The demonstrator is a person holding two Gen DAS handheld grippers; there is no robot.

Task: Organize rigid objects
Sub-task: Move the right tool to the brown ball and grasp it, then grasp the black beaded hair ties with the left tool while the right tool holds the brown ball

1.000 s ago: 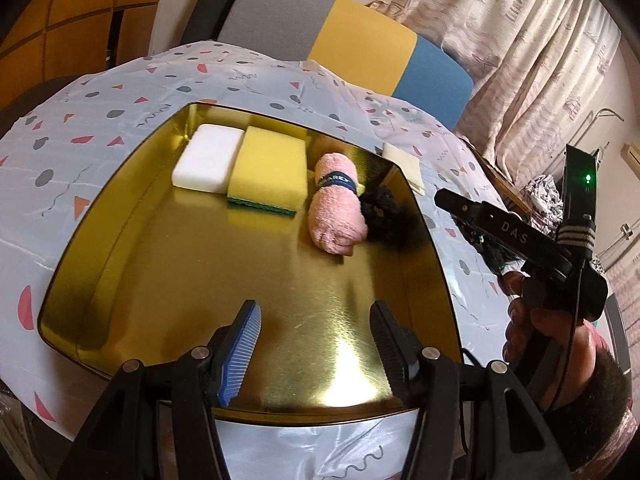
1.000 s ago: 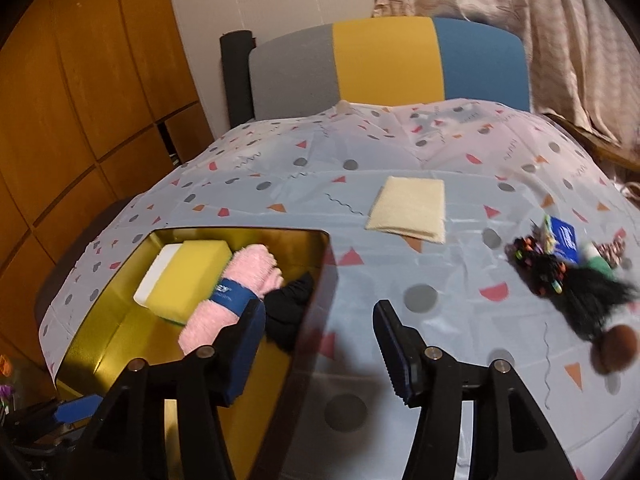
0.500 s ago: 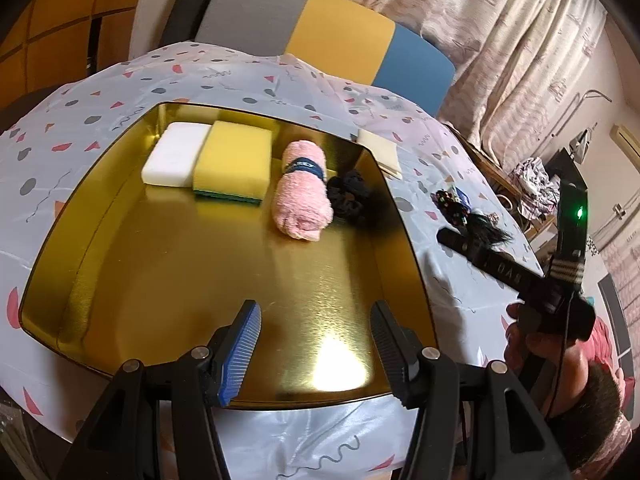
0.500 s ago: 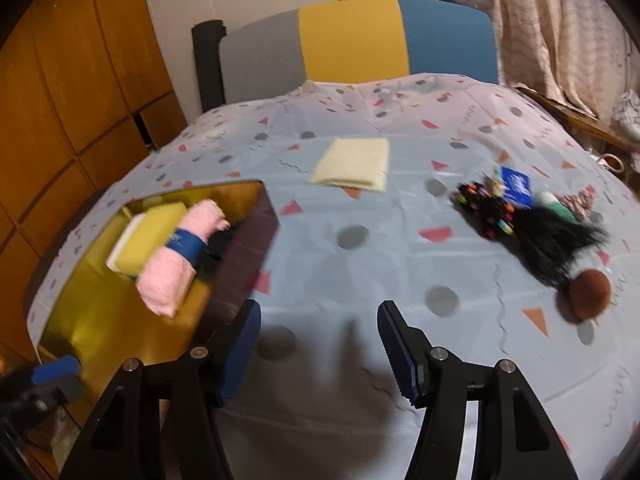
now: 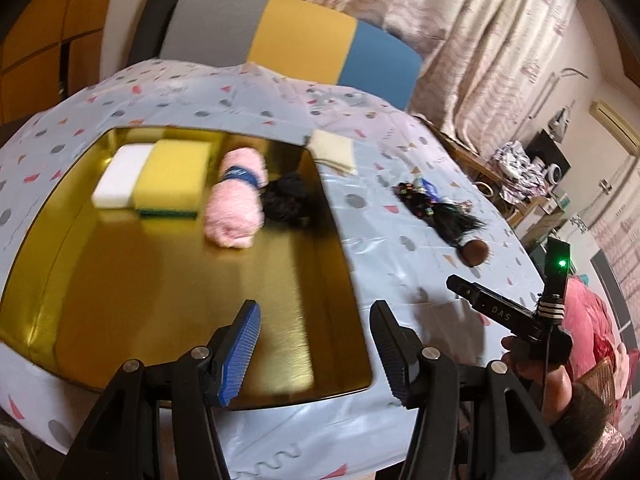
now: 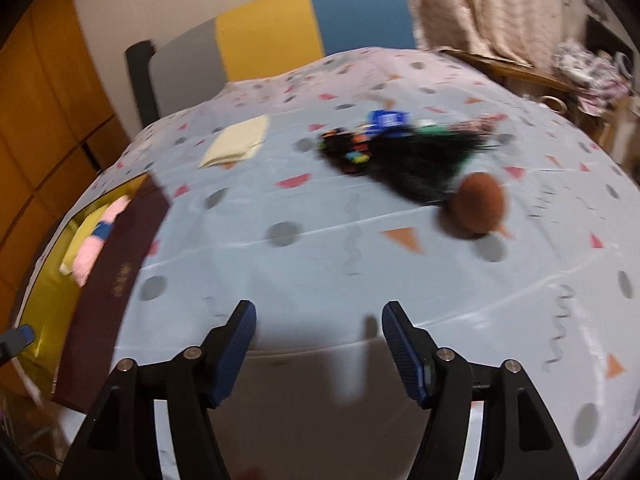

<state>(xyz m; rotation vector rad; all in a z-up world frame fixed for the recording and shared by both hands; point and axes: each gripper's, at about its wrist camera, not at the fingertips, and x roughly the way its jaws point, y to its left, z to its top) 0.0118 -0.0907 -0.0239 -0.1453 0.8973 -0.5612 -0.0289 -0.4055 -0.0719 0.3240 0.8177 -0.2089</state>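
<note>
Table (image 6: 320,264) under a pale blue cloth printed with grey dots and pink and orange triangles; a chair back in grey, yellow and blue panels (image 5: 296,36) stands behind it.

Gold tray (image 5: 168,288), shallow and mirror-bright, occupies the left part of the table. Along its far side, in a row: white sponge block (image 5: 120,176), touching a yellow sponge with green underside (image 5: 172,184), then a rolled pink towel with a blue band (image 5: 236,204), then a black frilly item (image 5: 286,202) against the towel.

Off the tray, on the cloth: a cream folded cloth (image 6: 236,142) just beyond the tray's far corner; further right, a blurred heap of black hair-like strands with coloured beads (image 6: 404,160) and a blue card (image 6: 386,118); a brown round object (image 6: 478,208) touching the heap's near end.

Left gripper (image 5: 314,344) hangs over the tray's near right corner, jaws apart, nothing between.

Right gripper (image 6: 316,344) hangs over bare cloth, short of the brown object; jaws have just been opening, nothing between.
</note>
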